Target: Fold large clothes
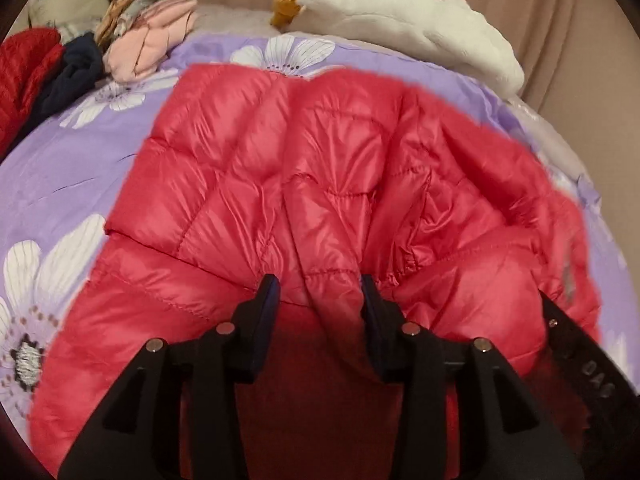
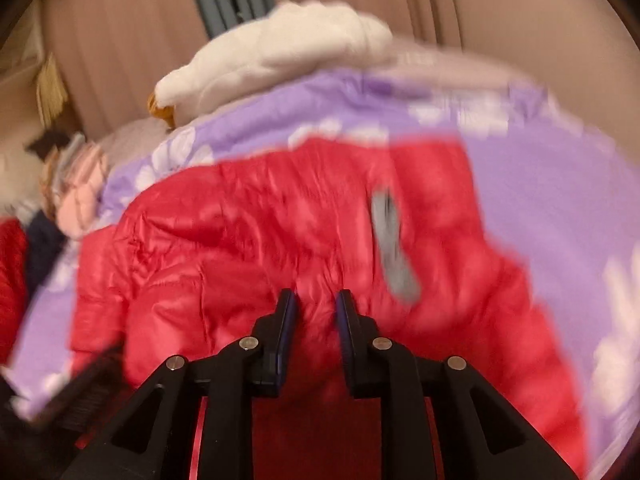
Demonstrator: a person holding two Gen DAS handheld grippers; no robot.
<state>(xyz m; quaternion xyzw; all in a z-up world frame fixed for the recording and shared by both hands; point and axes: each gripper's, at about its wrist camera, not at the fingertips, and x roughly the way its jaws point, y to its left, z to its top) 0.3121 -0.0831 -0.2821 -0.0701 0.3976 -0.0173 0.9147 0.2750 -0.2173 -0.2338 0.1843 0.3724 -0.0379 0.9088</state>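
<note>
A shiny red quilted down jacket (image 1: 320, 160) lies spread on a purple bedspread with white flowers (image 1: 80, 160). My left gripper (image 1: 320, 292) is at the jacket's near edge, its jaws partly apart with a puffy fold of red fabric filling the gap and puckering at both pads. The right wrist view is blurred. There my right gripper (image 2: 316, 306) is narrowly shut on another bunch of the same jacket (image 2: 260, 220), just left of a grey tab (image 2: 394, 252) on the fabric. The bedspread (image 2: 540, 200) shows to the right of the jacket.
A white plush goose (image 1: 400, 20) lies along the far edge of the bed, before beige curtains. At the far left are a pile of folded pink and grey clothes (image 1: 148, 40) and dark red and navy garments (image 1: 28, 68).
</note>
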